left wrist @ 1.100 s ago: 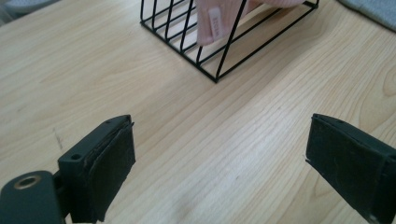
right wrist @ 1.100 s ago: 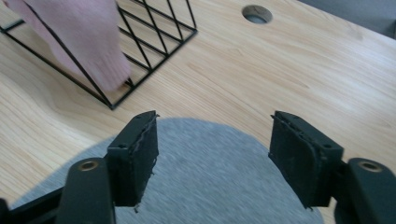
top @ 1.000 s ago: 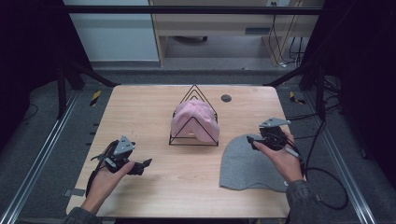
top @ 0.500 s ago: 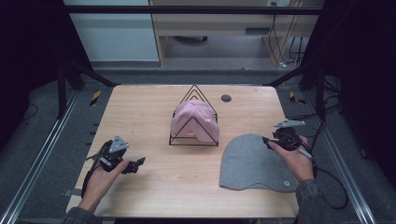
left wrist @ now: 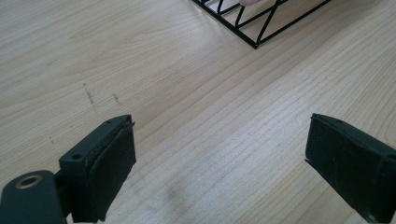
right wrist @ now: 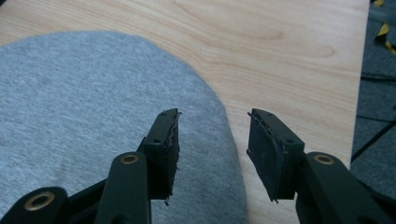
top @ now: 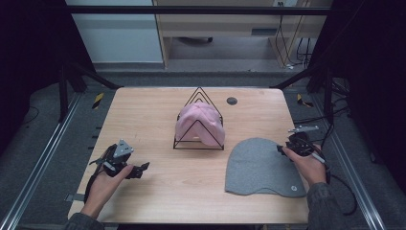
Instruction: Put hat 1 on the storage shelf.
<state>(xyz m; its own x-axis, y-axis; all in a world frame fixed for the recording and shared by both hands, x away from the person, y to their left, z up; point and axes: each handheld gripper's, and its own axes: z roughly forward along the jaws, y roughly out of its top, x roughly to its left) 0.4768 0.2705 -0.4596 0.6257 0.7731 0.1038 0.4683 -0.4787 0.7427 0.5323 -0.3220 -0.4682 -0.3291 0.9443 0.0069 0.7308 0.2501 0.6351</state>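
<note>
A grey beanie (top: 261, 166) lies flat at the table's right front; in the right gripper view the grey beanie (right wrist: 93, 121) spreads under the jaws. My right gripper (top: 283, 150) hovers at the beanie's right edge, open, nothing between its jaws (right wrist: 212, 144). A pink cap (top: 199, 123) rests in a black wire rack (top: 198, 143) at the table's middle. My left gripper (top: 141, 168) sits at the left front, open wide over bare wood (left wrist: 219, 158), the rack's corner (left wrist: 254, 28) ahead of it.
A small dark round disc (top: 231, 100) lies on the wooden table (top: 143, 115) behind the rack. Cables trail off the right edge. Metal frame rails run along both sides, and a shelf unit stands beyond the far edge.
My right gripper has drawn back to the right, off the beanie to its right edge. My left gripper has slid slightly toward the front. The beanie and cap stay put.
</note>
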